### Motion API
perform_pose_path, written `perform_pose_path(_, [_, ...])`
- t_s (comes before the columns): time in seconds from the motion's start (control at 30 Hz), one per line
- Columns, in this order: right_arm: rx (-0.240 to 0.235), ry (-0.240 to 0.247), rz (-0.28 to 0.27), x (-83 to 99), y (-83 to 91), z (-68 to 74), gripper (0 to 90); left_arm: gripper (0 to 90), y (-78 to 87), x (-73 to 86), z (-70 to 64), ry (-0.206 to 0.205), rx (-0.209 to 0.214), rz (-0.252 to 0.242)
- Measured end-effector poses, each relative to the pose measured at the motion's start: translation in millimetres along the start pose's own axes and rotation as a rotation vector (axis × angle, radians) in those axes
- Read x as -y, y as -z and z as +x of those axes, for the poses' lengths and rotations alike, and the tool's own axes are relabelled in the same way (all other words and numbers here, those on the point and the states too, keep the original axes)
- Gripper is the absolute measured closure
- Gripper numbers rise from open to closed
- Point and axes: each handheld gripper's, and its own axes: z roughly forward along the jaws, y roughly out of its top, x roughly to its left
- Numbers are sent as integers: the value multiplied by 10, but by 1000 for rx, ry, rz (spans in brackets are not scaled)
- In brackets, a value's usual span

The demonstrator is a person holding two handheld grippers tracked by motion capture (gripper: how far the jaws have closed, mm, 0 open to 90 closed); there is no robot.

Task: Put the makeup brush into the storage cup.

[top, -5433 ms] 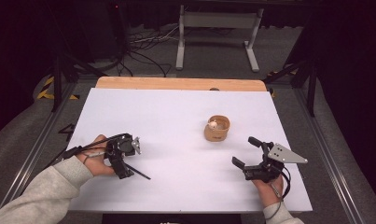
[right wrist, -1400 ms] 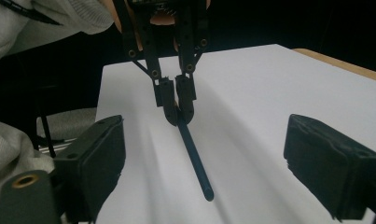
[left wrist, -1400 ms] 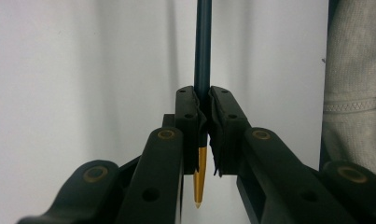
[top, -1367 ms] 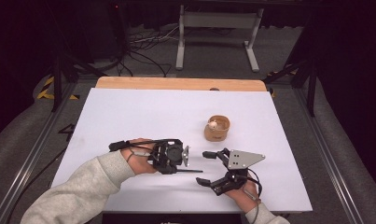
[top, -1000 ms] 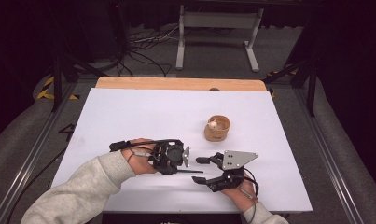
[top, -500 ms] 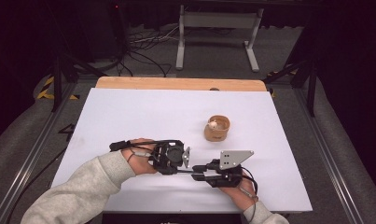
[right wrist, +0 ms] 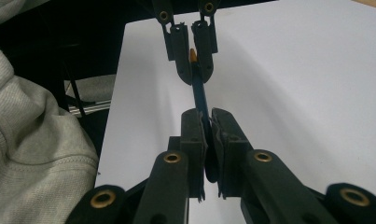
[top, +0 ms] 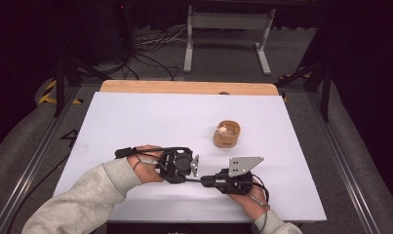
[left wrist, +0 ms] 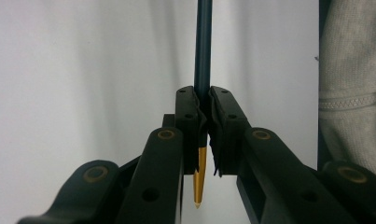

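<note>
A thin dark blue pen (top: 196, 180) with a gold tip spans the gap between my two grippers, low over the white table near its front edge. My left gripper (top: 187, 179) is shut on the pen (left wrist: 203, 56) near the gold tip (left wrist: 199, 182), which pokes back between the jaws. My right gripper (top: 206, 182) is shut on the other end of the shaft (right wrist: 199, 95). In the right gripper view, the left gripper (right wrist: 191, 51) faces mine (right wrist: 207, 116) head-on. The two grippers sit a short pen length apart.
A small round wooden bowl (top: 226, 134) holding something pale stands on the white table (top: 135, 122), behind and right of the grippers. A grey sleeve (top: 82, 200) comes in from the lower left, also seen beside the jaws (right wrist: 31, 140). A wooden strip (top: 184, 87) edges the far side.
My right gripper has moved left to the left gripper and shut on the free end of the pen. The left gripper has held the pen in place.
</note>
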Motion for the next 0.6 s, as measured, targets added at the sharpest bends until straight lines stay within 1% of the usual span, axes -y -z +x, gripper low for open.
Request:
perform_pose_path(0.07, [-2,-3,-1,5,4,-7,838,825,-8,6,1,4,1,-12])
perform_pose_path(0.27, [-15,-2,3,2,2,-13,847,825,-12,7,-3,-1,10,-8])
perform_pose_path(0.47, [-14,2,10,-11,2,-7,851,825,-14,9,-5,-3,10,-9])
perform_pose_path(0.57, [-11,6,13,-17,5,-1,851,825,-11,10,0,-10,13,-9])
perform_pose_path(0.6, [-10,7,15,-21,5,1,852,825,-15,12,-3,-10,8,-15])
